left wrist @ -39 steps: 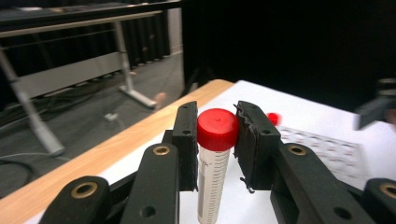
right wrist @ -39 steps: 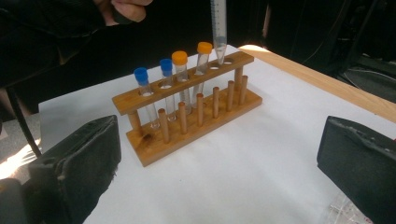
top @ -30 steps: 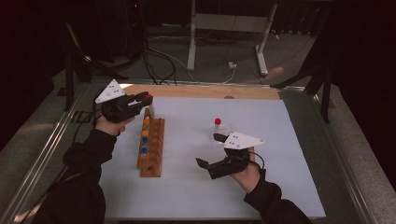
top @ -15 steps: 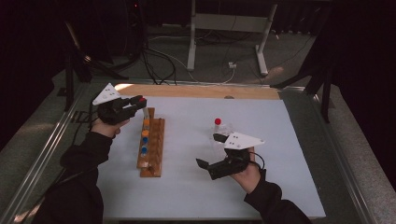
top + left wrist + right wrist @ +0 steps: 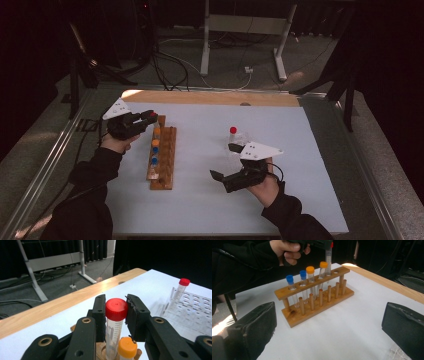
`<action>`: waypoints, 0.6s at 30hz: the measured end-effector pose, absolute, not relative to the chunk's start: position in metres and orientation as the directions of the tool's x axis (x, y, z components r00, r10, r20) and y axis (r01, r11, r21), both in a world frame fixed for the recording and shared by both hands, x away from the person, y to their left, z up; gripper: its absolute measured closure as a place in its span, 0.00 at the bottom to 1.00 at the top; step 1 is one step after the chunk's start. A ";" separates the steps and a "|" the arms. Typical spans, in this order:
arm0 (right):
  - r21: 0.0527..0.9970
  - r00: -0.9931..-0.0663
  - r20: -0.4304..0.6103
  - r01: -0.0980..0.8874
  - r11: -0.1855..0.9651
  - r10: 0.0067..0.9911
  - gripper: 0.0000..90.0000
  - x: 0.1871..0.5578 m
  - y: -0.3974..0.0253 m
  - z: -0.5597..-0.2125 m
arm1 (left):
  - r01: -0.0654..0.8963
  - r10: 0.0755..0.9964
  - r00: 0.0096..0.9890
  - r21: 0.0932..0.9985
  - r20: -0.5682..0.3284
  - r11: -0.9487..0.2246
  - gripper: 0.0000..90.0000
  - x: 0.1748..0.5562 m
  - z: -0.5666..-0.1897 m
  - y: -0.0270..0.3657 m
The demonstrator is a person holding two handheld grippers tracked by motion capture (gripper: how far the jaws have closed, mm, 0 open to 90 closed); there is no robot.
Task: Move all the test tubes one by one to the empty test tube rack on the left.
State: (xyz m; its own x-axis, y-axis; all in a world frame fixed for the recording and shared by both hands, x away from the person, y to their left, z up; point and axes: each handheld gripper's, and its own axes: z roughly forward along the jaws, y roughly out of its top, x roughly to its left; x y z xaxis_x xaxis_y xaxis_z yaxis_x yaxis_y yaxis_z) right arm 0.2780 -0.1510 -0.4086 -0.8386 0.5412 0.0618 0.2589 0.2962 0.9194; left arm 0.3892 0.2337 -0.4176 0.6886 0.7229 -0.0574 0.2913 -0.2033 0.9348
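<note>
Left hand-held gripper has its jaws clamped just under the red cap of a tube, upright, over the far end of the wooden rack. The tube's lower end looks to be in or right at a hole next to the orange-capped tube; can't tell if it's seated. Vertical grip keeps it lined up with the hole. Right hand-held gripper sits wide open and empty on the white worktop, parked beside the clear rack with one red-capped tube, probably staged for the next pick.
</note>
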 end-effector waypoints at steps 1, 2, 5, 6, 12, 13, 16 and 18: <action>0.919 -0.839 0.062 0.259 0.297 0.541 0.00 0.278 -0.151 -0.409 | 0.292 0.723 0.688 0.934 -0.055 -0.206 0.80 0.389 -0.419 0.234; 0.919 -0.839 0.061 0.259 0.297 0.541 0.00 0.278 -0.151 -0.409 | 0.296 0.722 0.689 0.933 -0.062 -0.203 0.80 0.389 -0.421 0.234; 0.918 -0.839 0.062 0.261 0.299 0.541 0.00 0.278 -0.151 -0.409 | 0.299 0.723 0.689 0.931 -0.059 -0.209 0.80 0.389 -0.425 0.235; 0.918 -0.839 0.062 0.261 0.300 0.541 0.00 0.278 -0.151 -0.409 | 0.300 0.726 0.685 0.932 -0.060 -0.206 0.80 0.389 -0.426 0.235; 0.917 -0.840 0.066 0.263 0.299 0.538 0.00 0.278 -0.151 -0.409 | 0.315 0.728 0.681 0.929 -0.077 -0.196 0.80 0.389 -0.435 0.237; 0.917 -0.841 0.066 0.263 0.300 0.537 0.00 0.278 -0.151 -0.409 | 0.319 0.726 0.682 0.928 -0.085 -0.191 0.80 0.389 -0.437 0.236; 0.916 -0.841 0.066 0.265 0.301 0.537 0.00 0.278 -0.151 -0.409 | 0.321 0.727 0.681 0.927 -0.083 -0.195 0.80 0.390 -0.439 0.236; 0.916 -0.842 0.066 0.264 0.302 0.536 0.00 0.278 -0.151 -0.409 | 0.321 0.728 0.681 0.927 -0.083 -0.195 0.80 0.390 -0.441 0.235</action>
State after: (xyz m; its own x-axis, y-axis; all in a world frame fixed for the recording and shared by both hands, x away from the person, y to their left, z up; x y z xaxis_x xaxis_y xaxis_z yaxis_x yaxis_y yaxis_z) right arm 0.2780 -0.1507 -0.4092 -0.8416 0.5361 0.0657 0.2640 0.3021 0.9160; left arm 0.3904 0.2351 -0.4407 0.6810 0.7276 -0.0831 0.3214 -0.1949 0.9267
